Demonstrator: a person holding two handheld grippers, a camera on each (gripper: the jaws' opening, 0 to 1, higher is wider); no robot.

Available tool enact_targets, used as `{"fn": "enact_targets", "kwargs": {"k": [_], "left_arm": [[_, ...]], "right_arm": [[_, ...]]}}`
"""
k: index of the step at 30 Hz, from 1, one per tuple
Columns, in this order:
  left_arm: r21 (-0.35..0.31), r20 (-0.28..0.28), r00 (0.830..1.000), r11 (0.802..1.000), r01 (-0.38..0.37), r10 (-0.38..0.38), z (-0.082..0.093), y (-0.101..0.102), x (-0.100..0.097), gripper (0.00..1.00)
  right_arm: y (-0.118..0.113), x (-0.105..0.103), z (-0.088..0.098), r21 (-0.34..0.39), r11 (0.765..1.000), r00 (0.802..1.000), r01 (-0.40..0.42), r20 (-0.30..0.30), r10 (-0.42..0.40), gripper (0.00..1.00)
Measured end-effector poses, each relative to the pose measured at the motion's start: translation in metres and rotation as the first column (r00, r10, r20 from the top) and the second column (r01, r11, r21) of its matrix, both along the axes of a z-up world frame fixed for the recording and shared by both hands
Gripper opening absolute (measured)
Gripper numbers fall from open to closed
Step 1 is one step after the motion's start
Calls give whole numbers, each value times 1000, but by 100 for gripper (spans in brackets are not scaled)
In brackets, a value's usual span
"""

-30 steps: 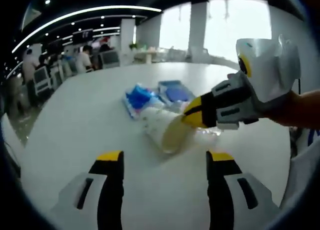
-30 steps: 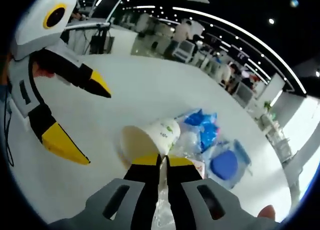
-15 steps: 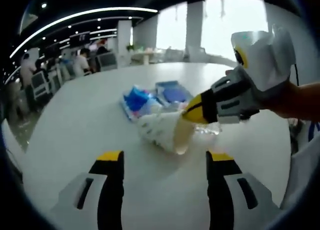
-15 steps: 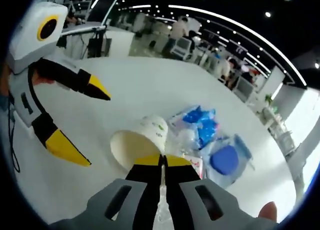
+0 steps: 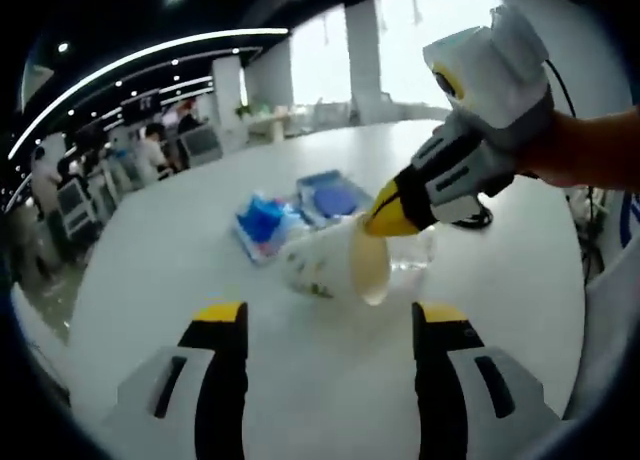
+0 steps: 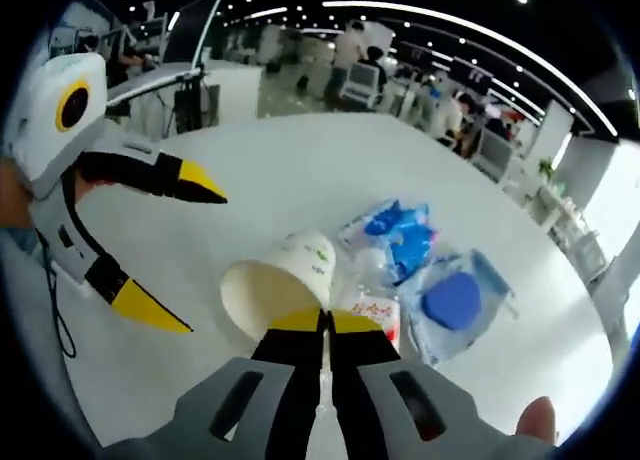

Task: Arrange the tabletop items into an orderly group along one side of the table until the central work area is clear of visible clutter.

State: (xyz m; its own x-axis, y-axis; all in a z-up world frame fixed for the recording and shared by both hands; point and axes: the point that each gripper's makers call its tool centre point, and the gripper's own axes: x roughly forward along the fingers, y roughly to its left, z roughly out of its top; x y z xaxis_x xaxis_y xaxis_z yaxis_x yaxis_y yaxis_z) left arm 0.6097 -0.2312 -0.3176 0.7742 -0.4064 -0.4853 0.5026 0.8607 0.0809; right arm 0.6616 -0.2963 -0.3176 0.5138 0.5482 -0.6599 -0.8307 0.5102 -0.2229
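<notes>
Just ahead of the right gripper (image 6: 323, 322), the paper cup (image 6: 283, 281) hangs by its rim, pinched between the closed jaws and tipped sideways, probably to carry it toward the blue packets (image 6: 400, 235) beyond. The left gripper (image 5: 330, 325) waits wide apart, holding nothing, below the cup.

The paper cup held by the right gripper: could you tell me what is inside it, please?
The paper cup is tipped with its mouth open to both views. Its pale inner wall looks bare and nothing sits in it. The right gripper pinches the rim, hiding that bit.
</notes>
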Motion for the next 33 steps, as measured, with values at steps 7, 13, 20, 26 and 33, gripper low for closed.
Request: {"fn": "enact_targets", "kwargs": {"k": [7,13,20,26,33], "left_arm": [[93,45,995,992,82,-86,11,-9,-7,64],[141,62,989,982,124,-134,15,-13,-14,64],[190,97,974,964,184,-205,27,-25,-22,64],[215,129,958,951,224,-255,40,-38,-29,64],[240,166,937,934,265,-308,54,-53,-36,63]], "right_arm": [[-7,-12,8,-10,1000,999,-12,-51,11,2],[-14,-21,14,-12,1000,995,-15,-100,14,2],[-27,-33,29,-19,999,987,-36,-157,33,2],[-39,-43,47,-6,999,978,-53,-203,51,2],[-43,-57,71,18,996,958,-93,-269,94,2]]}}
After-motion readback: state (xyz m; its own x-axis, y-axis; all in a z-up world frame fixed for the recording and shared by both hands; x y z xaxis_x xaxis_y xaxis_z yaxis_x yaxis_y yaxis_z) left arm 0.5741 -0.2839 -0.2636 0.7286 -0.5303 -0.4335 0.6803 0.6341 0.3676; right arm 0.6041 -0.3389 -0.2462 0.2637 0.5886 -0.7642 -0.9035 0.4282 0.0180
